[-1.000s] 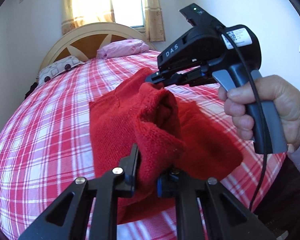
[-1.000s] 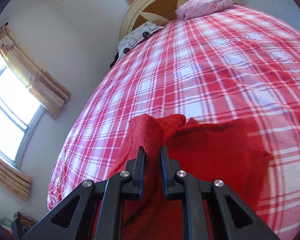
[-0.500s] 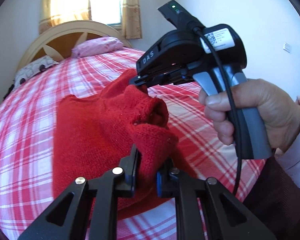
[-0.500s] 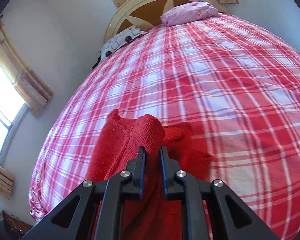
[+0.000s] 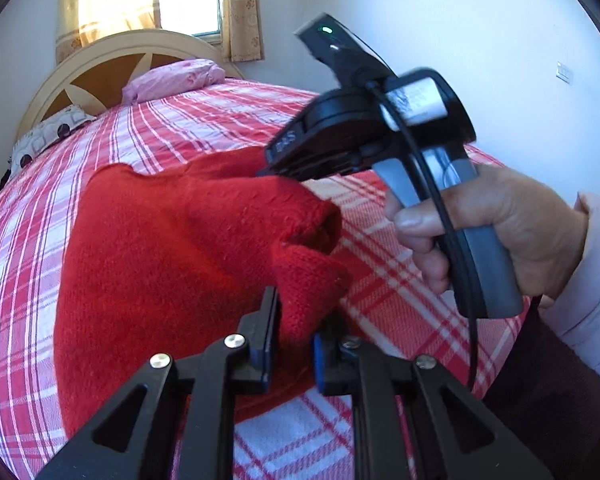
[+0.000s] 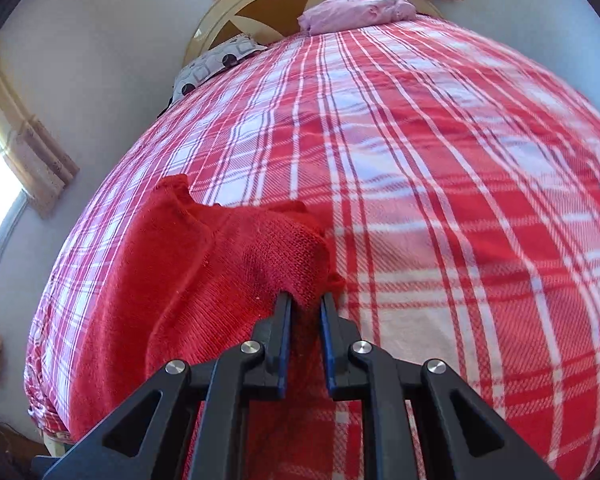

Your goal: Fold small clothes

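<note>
Mid-fold, I'd judge: red sweater [image 5: 160, 248] lies on the plaid bed [image 6: 440, 168], one edge lifted and doubled over; left hand-held gripper [image 5: 294, 340] clenched on a bunched knit edge; right hand-held gripper [image 6: 305, 320] likewise clamped on sweater fabric, its jaws nearly together; fold not laid flat, no release yet; remaining: set the edge down, smooth, probably further folds.
</note>
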A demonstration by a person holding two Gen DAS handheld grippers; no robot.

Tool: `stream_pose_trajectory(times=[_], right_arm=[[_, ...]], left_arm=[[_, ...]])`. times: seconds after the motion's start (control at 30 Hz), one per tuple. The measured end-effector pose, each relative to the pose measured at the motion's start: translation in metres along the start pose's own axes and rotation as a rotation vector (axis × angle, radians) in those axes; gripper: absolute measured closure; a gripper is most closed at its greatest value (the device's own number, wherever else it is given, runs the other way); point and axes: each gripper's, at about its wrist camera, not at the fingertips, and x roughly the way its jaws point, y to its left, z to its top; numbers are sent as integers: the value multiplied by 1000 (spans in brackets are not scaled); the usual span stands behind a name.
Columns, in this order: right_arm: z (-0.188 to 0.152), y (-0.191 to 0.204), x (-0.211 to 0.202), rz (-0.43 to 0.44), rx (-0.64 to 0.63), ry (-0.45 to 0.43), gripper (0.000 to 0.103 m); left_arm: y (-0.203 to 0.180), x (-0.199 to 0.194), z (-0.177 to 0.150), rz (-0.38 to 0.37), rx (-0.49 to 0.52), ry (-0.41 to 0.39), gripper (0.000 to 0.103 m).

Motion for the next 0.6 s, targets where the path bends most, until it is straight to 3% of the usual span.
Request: stream_pose_trajectory(times=[0.1, 0.17, 0.27, 0.37, 0.47, 0.53, 0.6], right_arm=[[-8, -12, -1, 63, 85, -24, 90], [-14, -20, -12, 126, 158, -47, 89], [-28, -19, -43, 172, 198, -85, 89], [-44, -14, -67, 210, 229, -113, 88], [-64, 4, -79, 247, 238, -98, 84], [-80, 22, -86, 232, 191, -109, 83], [-96, 43, -91, 149, 106, -130, 81]], left_arm=[[11, -16, -4, -45, -25, 20, 58], [21, -34, -7, -86, -56, 31, 34], [43, -63, -12, -110, -112, -16, 21], [65, -81, -11, -57, -175, -51, 11], [83, -77, -1, 60, -215, -25, 11], [89, -63, 5, 104, -231, 22, 11], [97, -48, 7, 151, -250, 73, 11]])
